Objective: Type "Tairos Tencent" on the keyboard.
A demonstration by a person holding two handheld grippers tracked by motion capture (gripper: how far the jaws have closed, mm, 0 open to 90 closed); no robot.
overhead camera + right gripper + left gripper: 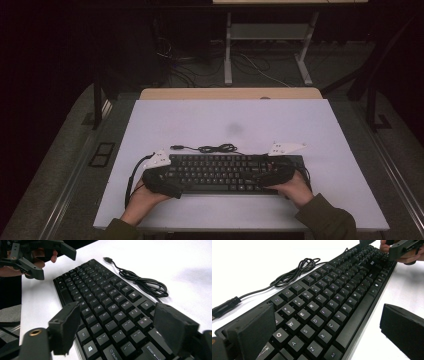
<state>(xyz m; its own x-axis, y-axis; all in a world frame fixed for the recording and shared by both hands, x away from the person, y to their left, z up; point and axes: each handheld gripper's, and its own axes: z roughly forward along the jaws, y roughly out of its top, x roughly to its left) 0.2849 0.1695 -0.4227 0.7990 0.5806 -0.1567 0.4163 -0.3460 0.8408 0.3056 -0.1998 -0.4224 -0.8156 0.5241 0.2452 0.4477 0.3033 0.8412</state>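
High view: black keyboard (227,173) lies lower centre of the frame on the white table (240,120), long side across. Its cable (212,148) is coiled just above the top edge, plug end to the left. Left gripper (161,175) sits at the keyboard's left end, right gripper (280,172) at its right end, a hand behind each. The step looks like a two-ended grab to lift or shift the board.

Left gripper view: jaws released and wide, straddling the keyboard (324,310) end across its short side; one pad lower left over the back edge, the other lower right off the front edge on bare table. Neither pad presses yet. Cable (294,272) upper left, the other gripper (402,250) top right.

Right gripper view: jaws also unclenched, astride the keyboard (107,307); the left pad hangs by the front edge, the right pad over the back corner near the enter key. No contact that I can tell. Cable (145,282) upper right, the far gripper (37,257) top left.

To do it well: drop both sets of pads onto the case edges, not the keycaps, close both evenly, lift both ends level, and keep the loose cable from snagging.
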